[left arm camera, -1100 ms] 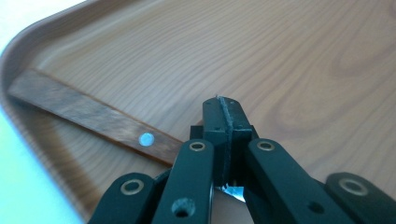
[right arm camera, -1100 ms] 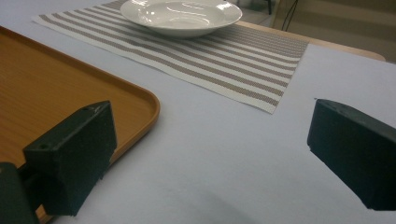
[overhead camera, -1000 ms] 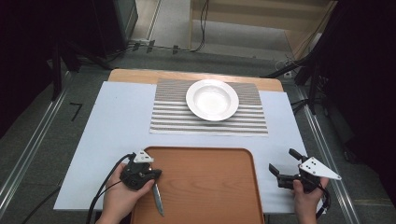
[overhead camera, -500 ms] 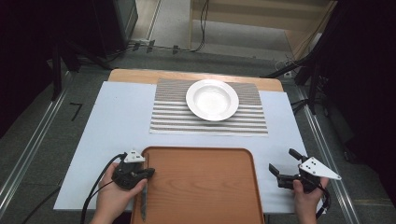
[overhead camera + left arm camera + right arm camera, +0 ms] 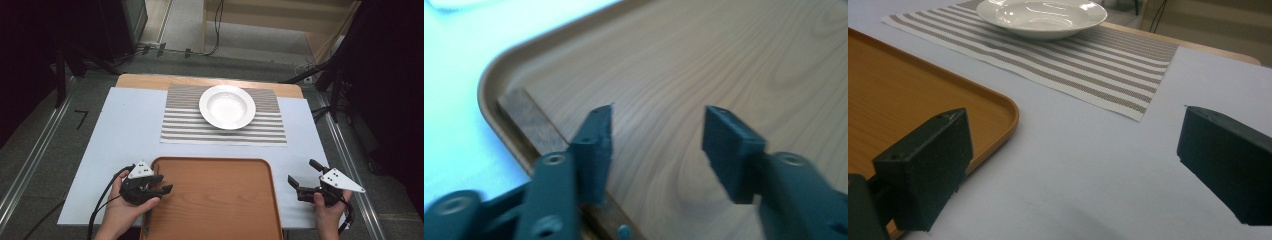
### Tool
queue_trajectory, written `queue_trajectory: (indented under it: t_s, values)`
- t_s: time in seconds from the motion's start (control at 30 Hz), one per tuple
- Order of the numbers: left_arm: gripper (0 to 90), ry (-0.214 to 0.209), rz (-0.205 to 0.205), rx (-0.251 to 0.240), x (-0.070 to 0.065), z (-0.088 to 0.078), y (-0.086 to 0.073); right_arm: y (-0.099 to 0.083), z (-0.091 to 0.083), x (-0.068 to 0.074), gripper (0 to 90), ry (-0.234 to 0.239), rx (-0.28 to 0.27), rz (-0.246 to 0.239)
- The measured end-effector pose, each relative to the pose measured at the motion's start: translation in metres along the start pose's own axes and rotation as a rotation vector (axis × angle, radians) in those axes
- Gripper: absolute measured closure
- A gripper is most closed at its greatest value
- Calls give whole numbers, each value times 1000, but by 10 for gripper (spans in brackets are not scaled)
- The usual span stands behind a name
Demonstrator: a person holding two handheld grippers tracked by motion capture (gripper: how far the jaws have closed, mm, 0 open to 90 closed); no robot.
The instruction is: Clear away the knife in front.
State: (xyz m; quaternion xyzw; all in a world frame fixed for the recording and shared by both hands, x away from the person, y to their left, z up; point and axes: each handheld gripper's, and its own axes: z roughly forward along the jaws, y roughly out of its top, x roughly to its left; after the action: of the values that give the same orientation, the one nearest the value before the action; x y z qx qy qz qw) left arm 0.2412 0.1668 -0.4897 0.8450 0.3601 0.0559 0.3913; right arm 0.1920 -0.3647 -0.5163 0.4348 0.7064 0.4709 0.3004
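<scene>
A knife [image 5: 531, 125] lies in the tray [image 5: 220, 200], along its left edge; behind the tray, a bowl [image 5: 227, 106] sits on a mat [image 5: 180, 127].

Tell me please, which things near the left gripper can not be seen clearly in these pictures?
- Knife: left gripper view, wooden handle partly behind the near jaw, its lower end cut by the bottom edge.
- Knife in high view: mostly hidden under the left gripper and hand.
- Tray: near edge cut off in high view.

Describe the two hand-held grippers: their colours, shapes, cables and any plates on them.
Both are black, each with two blocky, flat-faced jaws. The left gripper carries a light grey three-cornered plate on top, and a black cable trails from it toward the table's near edge. The right gripper has a similar grey plate with small dark holes and a black cable looping below the hand. Screw heads show on the jaw arms in the left gripper view.
</scene>
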Motion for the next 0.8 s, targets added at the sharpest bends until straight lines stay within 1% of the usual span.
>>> queue_trajectory:
  t_s: [0.07, 0.1, 0.13, 0.2, 0.23, 0.27, 0.3, 0.37, 0.43, 0.47, 0.5, 0.57, 0.6, 0.67, 0.7, 0.73, 0.77, 0.8]
  values:
    - [341, 5, -9, -36, 0, -3, 1, 0, 0, 0, 3, 0, 0, 0]
    - [288, 22, -17, -57, 1, -5, 2, 0, 0, 0, 3, 1, 0, 0]
    - [201, 19, -19, -63, 2, -6, 2, 0, 0, 0, 3, 1, 0, 0]
    - [99, 6, -22, -92, 5, -10, 2, 0, 0, 0, 3, 1, 0, -1]
    - [66, 0, -24, -110, 5, -11, 1, 0, 0, 0, 3, 2, -1, -1]
    - [23, -4, -19, -122, 6, -13, 1, 0, 0, 0, 3, 2, -1, -1]
    - [0, -9, -13, -130, 6, -15, 1, 0, 0, 0, 3, 1, -2, -1]
    - [0, -17, -3, -171, 7, -20, 0, 0, 0, 0, 3, 2, -1, -1]
    - [0, -11, 2, -194, 8, -23, 0, 0, 0, 0, 3, 1, -1, -1]
    - [0, -9, -1, -197, 9, -24, 0, 0, 0, 0, 3, 2, -1, -2]
    - [0, 7, -6, -207, 10, -25, 0, 0, 0, 0, 3, 0, -1, -1]
    - [0, -4, -7, -217, 12, -27, -1, 0, 0, 0, 3, 0, -1, -1]
    - [0, 4, -7, -222, 13, -28, -2, 0, 0, 0, 3, 0, -1, -1]
    - [0, 5, 1, -229, 15, -31, -3, 0, 0, 0, 3, 0, -1, -2]
    - [0, 18, 5, -236, 17, -33, -3, 0, 0, 0, 3, 0, -1, 0]
    - [0, 16, 8, -239, 19, -34, -4, 0, 0, 0, 3, 1, 0, -1]
    - [0, 9, 3, -249, 21, -36, -4, 0, 0, 0, 3, 0, -1, -2]
    - [0, 16, -1, -255, 23, -38, -5, 0, 0, 0, 3, 1, -1, -1]
